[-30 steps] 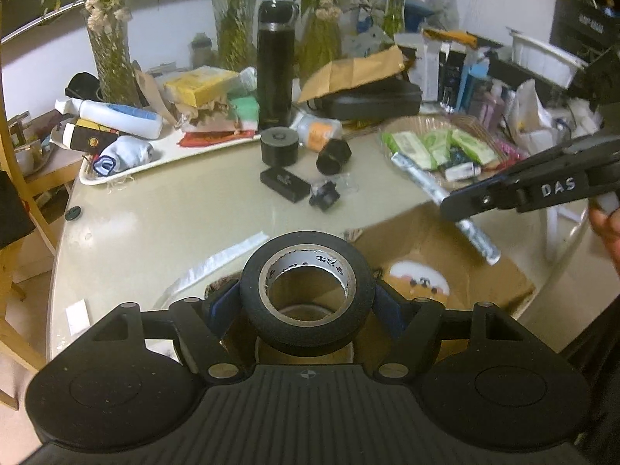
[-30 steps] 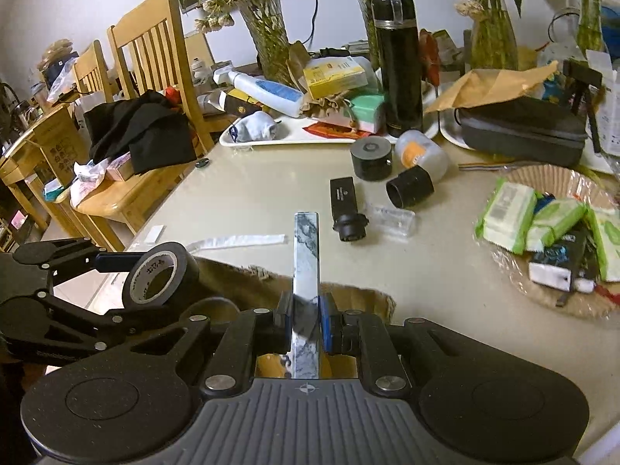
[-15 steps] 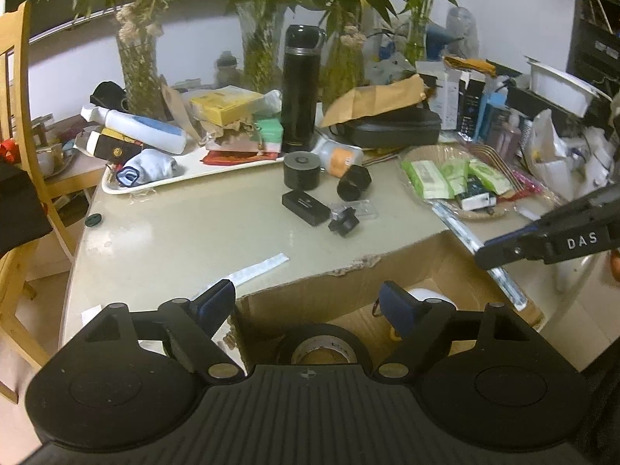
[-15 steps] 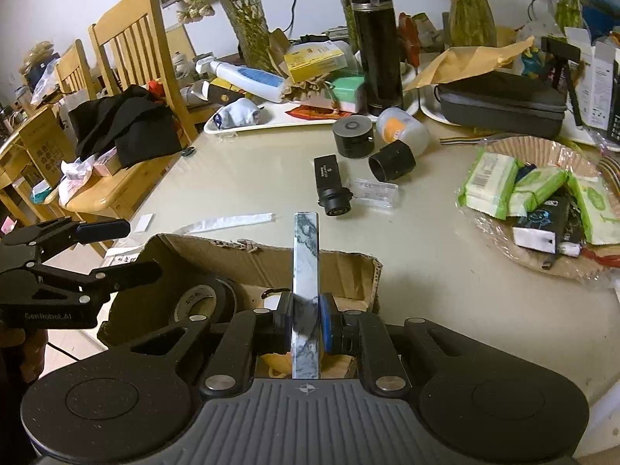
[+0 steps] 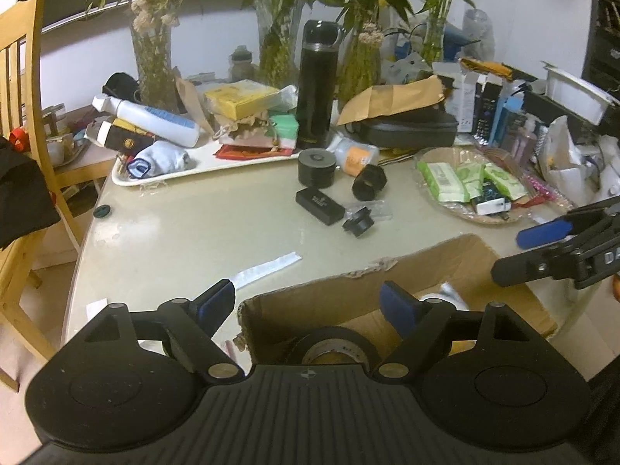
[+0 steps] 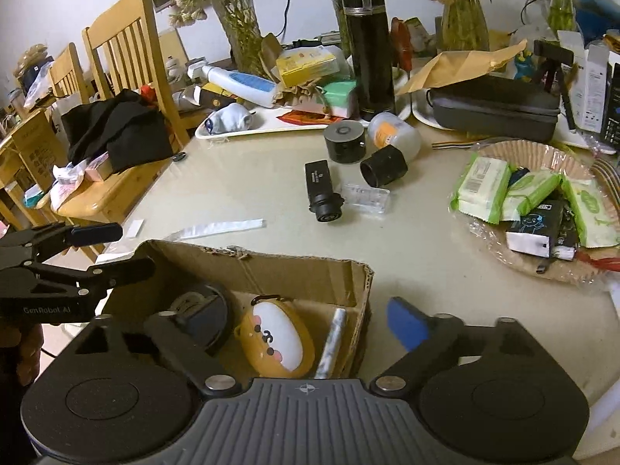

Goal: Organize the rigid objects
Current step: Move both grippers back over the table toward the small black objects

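Left black two-finger gripper with blue pads (image 5: 308, 302): jaws stood wide, nothing between them, hovered over the near-left corner of the torn brown cardboard box (image 5: 348, 294). Also seen from the right wrist view at far left (image 6: 112, 248), gripped by a hand (image 6: 23, 348).

Right black gripper with blue pads (image 6: 294, 321): jaws were opening, nothing clamped, poised above the box's right half (image 6: 302, 271). Seen in the left view at right edge (image 5: 527, 248).

Inside the box:
- black roll of tape with a pale printed core (image 5: 335, 348), lay flat at the left end, directly below the left gripper.
- round yellow-and-white cartoon-face case (image 6: 277, 339), mid box.
- long thin silver-grey marbled bar (image 6: 329, 343), leaned against the right wall, just beside the case.

Left out on the beige table (image 6: 252, 178), well apart from the box: small black box camera with lens (image 6: 321, 190), black cylindrical lens hood (image 6: 383, 165), short black round tin (image 6: 345, 141), clear plastic case (image 6: 366, 197).
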Motion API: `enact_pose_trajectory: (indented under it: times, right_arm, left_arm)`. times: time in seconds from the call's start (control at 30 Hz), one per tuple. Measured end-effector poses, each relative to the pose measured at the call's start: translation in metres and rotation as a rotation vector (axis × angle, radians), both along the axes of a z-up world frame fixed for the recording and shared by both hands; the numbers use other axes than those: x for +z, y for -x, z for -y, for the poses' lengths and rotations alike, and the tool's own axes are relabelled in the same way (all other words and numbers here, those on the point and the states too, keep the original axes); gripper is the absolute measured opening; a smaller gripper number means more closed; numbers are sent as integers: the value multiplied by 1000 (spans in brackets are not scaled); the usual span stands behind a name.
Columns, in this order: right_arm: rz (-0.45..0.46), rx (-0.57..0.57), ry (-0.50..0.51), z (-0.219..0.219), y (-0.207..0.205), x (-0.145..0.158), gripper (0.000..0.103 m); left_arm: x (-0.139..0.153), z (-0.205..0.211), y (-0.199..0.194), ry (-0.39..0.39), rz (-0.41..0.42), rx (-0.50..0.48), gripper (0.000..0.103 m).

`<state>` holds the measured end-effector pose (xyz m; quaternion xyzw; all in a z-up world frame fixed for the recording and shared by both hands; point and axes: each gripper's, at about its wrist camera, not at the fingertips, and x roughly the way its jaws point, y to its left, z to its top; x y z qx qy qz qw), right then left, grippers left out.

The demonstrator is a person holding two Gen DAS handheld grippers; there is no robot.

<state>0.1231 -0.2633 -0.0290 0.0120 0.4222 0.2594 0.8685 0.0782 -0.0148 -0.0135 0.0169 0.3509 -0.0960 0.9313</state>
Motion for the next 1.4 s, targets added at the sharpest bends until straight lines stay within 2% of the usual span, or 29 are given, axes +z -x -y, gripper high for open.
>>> enact_pose_trajectory:
  times: [0.2, 0.5, 0.87, 1.03, 1.17, 1.4]
  right_arm:
    - [4, -25, 22, -1, -4, -5, 103]
    - [24, -49, 50, -3, -10, -10, 103]
    - [83, -51, 109, -10, -15, -15, 103]
    - [107, -48, 89, -8, -17, -15, 103]
    - [157, -32, 107, -11, -18, -16, 103]
    - [324, 29, 212, -29, -27, -10, 103]
  left_arm:
    - [-3, -4, -3, -1, -19, 29, 82]
    - [-8, -10, -8, 11, -42, 60, 83]
    - [-6, -8, -11, 27, -21, 56, 83]
    - [-5, -8, -14, 39, -12, 64, 83]
    - [-5, -7, -16, 45, -4, 67, 83]
    - [-1, -2, -22, 63, 28, 81, 83]
